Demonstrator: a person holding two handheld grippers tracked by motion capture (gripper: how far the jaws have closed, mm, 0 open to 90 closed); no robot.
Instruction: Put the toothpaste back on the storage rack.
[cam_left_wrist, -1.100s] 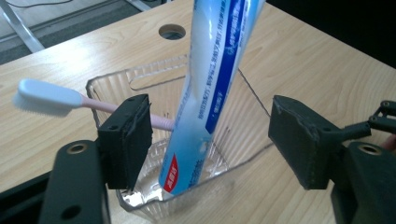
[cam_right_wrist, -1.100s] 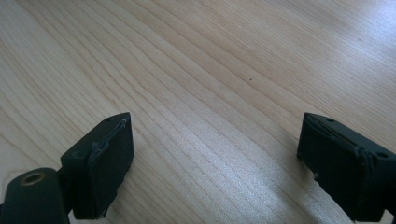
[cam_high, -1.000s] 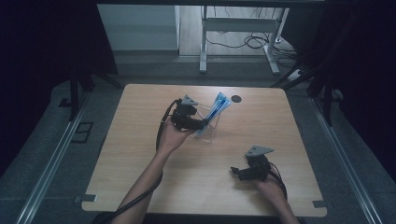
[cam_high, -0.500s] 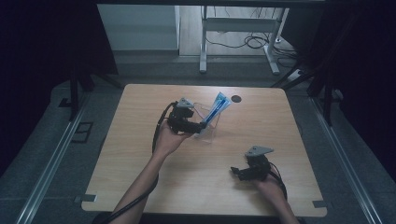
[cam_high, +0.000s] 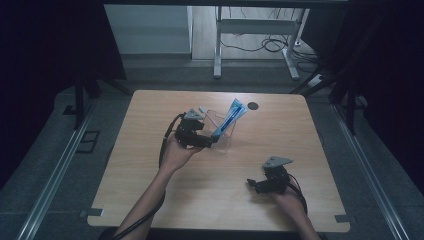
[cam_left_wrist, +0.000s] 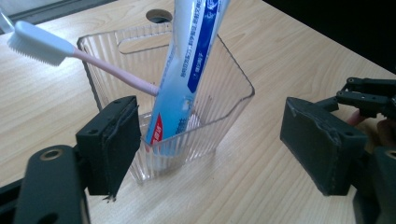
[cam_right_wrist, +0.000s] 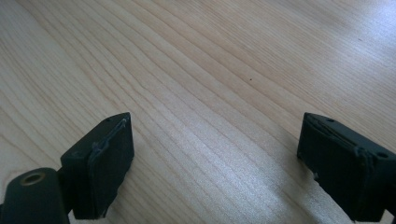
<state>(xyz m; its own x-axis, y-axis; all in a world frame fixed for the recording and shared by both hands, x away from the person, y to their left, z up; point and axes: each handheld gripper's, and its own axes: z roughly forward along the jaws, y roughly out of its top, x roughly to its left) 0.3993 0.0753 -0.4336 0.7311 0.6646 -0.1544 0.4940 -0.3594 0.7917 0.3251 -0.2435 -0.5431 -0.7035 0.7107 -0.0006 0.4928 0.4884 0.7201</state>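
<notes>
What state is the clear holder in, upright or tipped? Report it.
Upright. The clear holder stands on its base on the table, mouth upward, with the toothpaste tube and toothbrush leaning inside it.

**Open counter all round, one cluttered holder**

The counter (cam_high: 150, 125) lies bare on most sides, giving free passage. The clear holder (cam_left_wrist: 224, 107) stands between the left claw's (cam_left_wrist: 210, 149) spread jaws. A toothpaste tube (cam_left_wrist: 191, 60) and a toothbrush (cam_left_wrist: 70, 51) jut above its rim, blocking entry from above. The right claw (cam_right_wrist: 215, 158) faces bare wood.
</notes>
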